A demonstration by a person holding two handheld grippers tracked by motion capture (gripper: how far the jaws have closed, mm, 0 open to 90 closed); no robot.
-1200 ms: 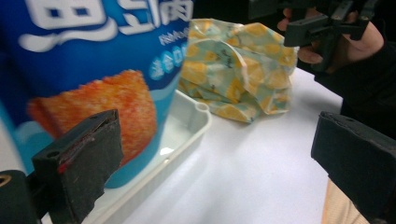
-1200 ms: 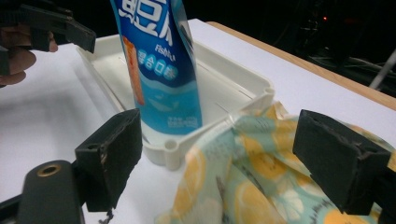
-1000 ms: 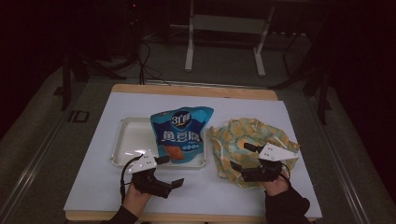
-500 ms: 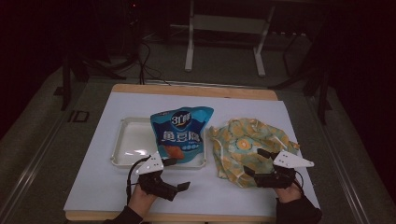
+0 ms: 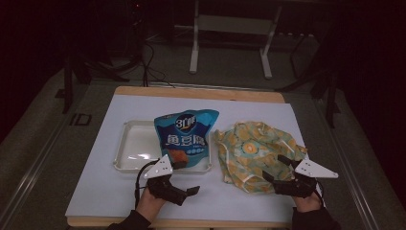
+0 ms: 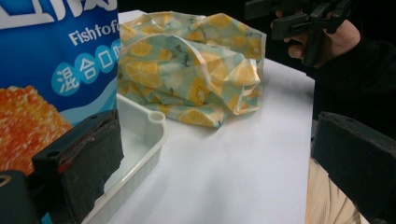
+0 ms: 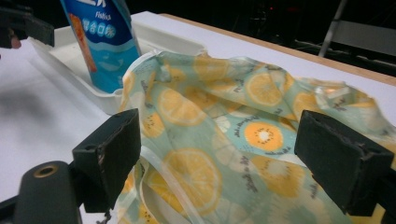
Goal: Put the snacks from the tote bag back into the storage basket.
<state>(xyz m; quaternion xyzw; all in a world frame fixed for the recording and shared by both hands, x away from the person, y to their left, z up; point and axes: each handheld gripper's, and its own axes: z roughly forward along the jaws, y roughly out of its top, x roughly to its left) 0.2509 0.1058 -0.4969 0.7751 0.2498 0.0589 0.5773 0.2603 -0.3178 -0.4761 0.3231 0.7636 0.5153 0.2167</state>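
While both grippers hang wide open and empty at the near edge, this looks like the approach step. On the table (image 5: 119, 201), the bag (image 5: 258, 148) lies right of the tray (image 5: 131, 148), where the snack pack (image 5: 186, 136) leans. Next, I judge, the right gripper (image 5: 280, 170) must pinch the bag's rim; the left gripper (image 5: 184, 189) hovers near the pack.

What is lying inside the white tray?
The blue snack bag rests in the white tray, covering its right part. The left part shows bare; anything under the bag is hidden.
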